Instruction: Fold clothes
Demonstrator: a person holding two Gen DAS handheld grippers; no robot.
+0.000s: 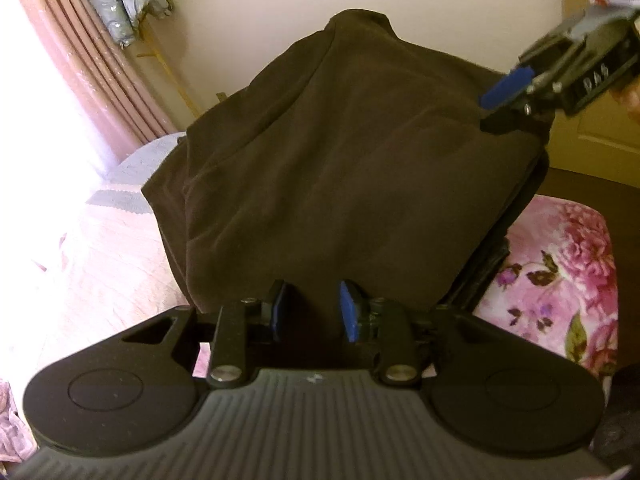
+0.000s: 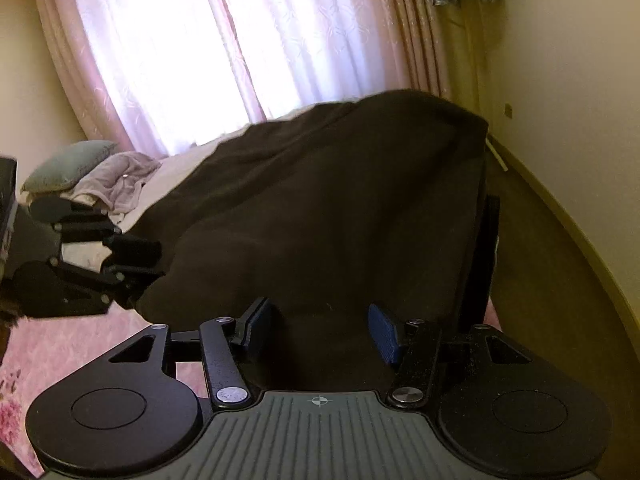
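A dark brown garment (image 1: 340, 152) fills the centre of both views, soft and fleecy, bunched in loose folds, its far end humped toward the frame top.

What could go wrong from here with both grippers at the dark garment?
1. The left gripper and right gripper both show a gap between the pads at the dark brown garment's edge; closing may catch only one layer, so the fold skews.
2. The garment's far end hangs past the floral bedspread; a pull could slide it off.
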